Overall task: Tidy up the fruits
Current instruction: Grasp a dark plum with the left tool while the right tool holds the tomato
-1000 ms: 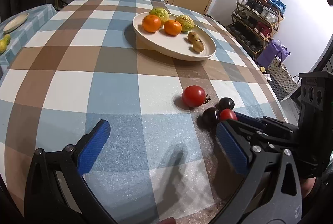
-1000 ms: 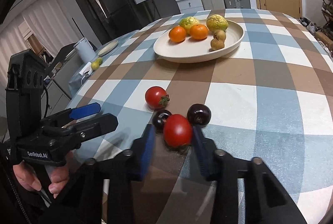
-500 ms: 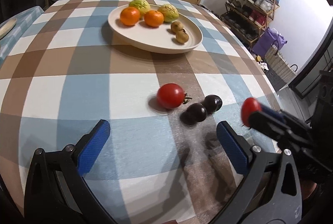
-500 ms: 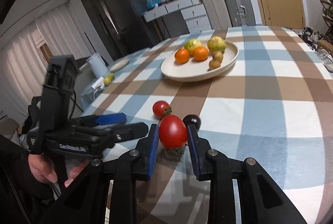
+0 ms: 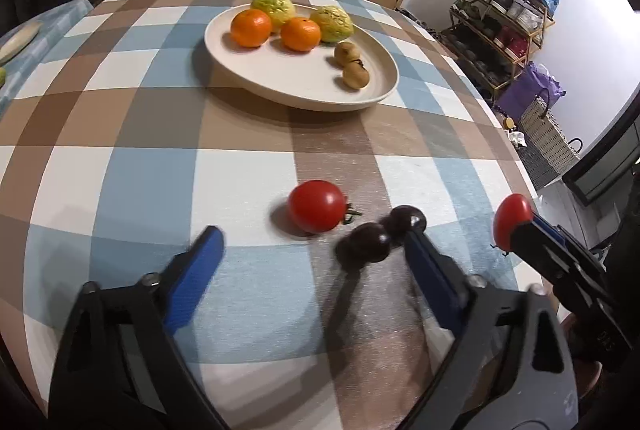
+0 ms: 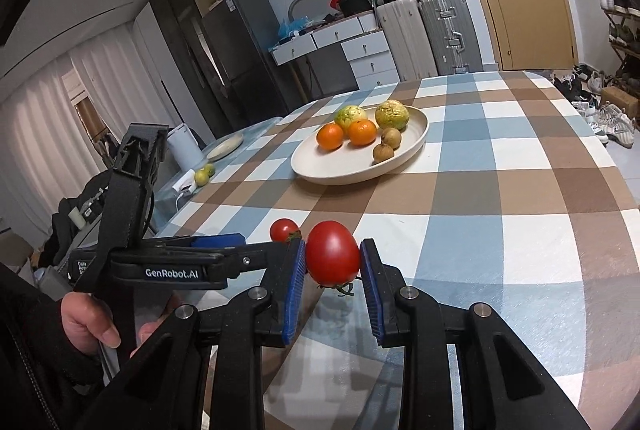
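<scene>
We are holding a round red tomato (image 6: 333,259) clamped in the right gripper (image 6: 333,266), short of the cream oval plate (image 6: 416,138); next, carrying it there. The left gripper (image 5: 314,250) is hovering wide open, holding nothing.

Plate (image 5: 384,86) behind tomato (image 5: 317,205), plums (image 5: 366,241) right.

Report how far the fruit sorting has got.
Done: two oranges, two green fruits and two brown ones sit on the plate. In hand: the right gripper holds a tomato off the table. Left: another tomato and two dark plums by the open left gripper.
</scene>
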Available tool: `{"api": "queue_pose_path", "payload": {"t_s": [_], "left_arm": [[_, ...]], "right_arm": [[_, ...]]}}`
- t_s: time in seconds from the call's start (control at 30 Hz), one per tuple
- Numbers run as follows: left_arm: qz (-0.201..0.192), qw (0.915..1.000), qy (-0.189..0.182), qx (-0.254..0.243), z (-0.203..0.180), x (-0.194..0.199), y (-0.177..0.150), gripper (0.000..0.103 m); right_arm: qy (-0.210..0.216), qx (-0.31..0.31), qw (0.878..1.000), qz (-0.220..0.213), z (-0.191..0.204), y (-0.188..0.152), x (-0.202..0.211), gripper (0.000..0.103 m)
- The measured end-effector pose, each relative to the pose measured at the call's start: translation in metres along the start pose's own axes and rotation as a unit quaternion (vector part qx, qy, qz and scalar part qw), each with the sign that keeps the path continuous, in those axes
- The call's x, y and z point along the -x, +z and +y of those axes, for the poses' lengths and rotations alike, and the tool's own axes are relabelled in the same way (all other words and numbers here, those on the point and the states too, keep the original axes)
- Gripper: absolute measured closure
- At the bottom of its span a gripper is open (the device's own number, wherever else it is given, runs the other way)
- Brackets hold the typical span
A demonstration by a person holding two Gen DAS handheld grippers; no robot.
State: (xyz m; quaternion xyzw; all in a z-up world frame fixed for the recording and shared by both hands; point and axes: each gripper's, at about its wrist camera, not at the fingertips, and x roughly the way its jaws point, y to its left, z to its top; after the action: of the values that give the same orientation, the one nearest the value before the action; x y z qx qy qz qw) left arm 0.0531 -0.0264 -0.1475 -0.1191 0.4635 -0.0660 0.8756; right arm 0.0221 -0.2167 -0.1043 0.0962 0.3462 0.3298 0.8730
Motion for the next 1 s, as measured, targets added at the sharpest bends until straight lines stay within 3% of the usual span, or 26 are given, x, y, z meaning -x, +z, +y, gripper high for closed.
{"api": "queue_pose_path", "payload": {"t_s": [0.17,0.27,0.5,0.63,0.8,1.0], "left_arm": [[0.013,0.9999,-0.008,-0.005,-0.011,-0.004,0.000,0.043],[0.002,1.0000,0.003,-0.009,-0.017,-0.002,-0.001,0.057],[0.014,0.9998,-0.004,-0.011,-0.025,-0.007,-0.001,0.070],[0.021,0.9995,-0.022,-0.009,-0.027,-0.011,-0.001,0.083],[0.027,0.9987,-0.041,-0.012,-0.027,-0.010,-0.001,0.083],[0.007,0.9980,-0.058,-0.023,-0.025,0.006,0.004,0.083]], "right_arm": [[0.005,-0.003,1.000,-0.006,-0.006,0.001,0.003,0.075],[0.008,-0.007,1.000,-0.009,-0.010,0.001,0.003,0.075],[0.011,-0.009,1.000,-0.013,-0.013,-0.001,0.007,0.075],[0.011,-0.011,1.000,-0.015,-0.015,-0.001,0.009,0.075],[0.010,-0.012,1.000,-0.014,-0.016,-0.001,0.009,0.075],[0.010,-0.010,1.000,-0.012,-0.014,0.005,0.006,0.075]]}}
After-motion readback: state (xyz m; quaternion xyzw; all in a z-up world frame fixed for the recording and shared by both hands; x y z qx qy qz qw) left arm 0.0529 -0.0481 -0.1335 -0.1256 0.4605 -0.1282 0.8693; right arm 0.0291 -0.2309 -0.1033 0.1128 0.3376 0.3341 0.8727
